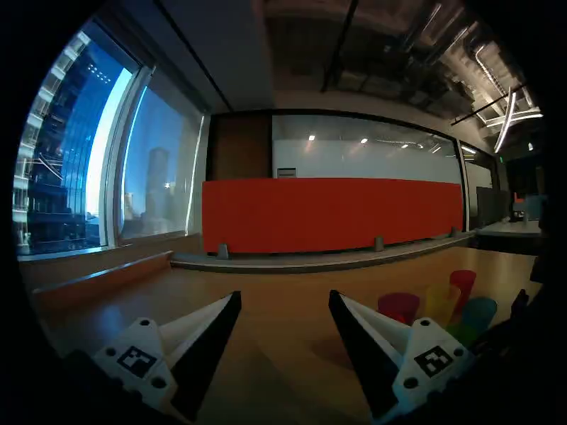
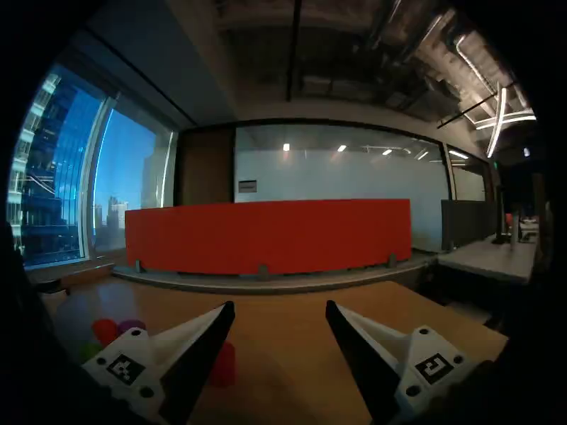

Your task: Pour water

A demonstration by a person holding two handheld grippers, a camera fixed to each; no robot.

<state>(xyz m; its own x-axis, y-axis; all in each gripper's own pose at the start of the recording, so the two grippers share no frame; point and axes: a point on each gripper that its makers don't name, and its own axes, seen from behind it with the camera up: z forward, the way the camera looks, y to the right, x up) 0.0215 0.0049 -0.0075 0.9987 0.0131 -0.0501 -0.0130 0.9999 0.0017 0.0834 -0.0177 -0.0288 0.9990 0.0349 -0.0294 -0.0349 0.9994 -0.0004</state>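
- In the left gripper view, my left tongs [image 1: 284, 293] hung spread wide over the wooden table [image 1: 205, 283], pinching nothing. The coloured cups [image 1: 441, 304] stood clustered at the right, beyond one finger.
- In the right gripper view, my right tongs [image 2: 280, 304] were spread too, empty. A red cup [image 2: 225, 365] peeked from behind one finger, with others farther left.

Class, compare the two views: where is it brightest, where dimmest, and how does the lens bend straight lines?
Left gripper view: the window is brightest and its frame curves, the cups sit dim. Right gripper view: the ceiling light strips flare, the cups at lower left are murky, the window frame bows too.
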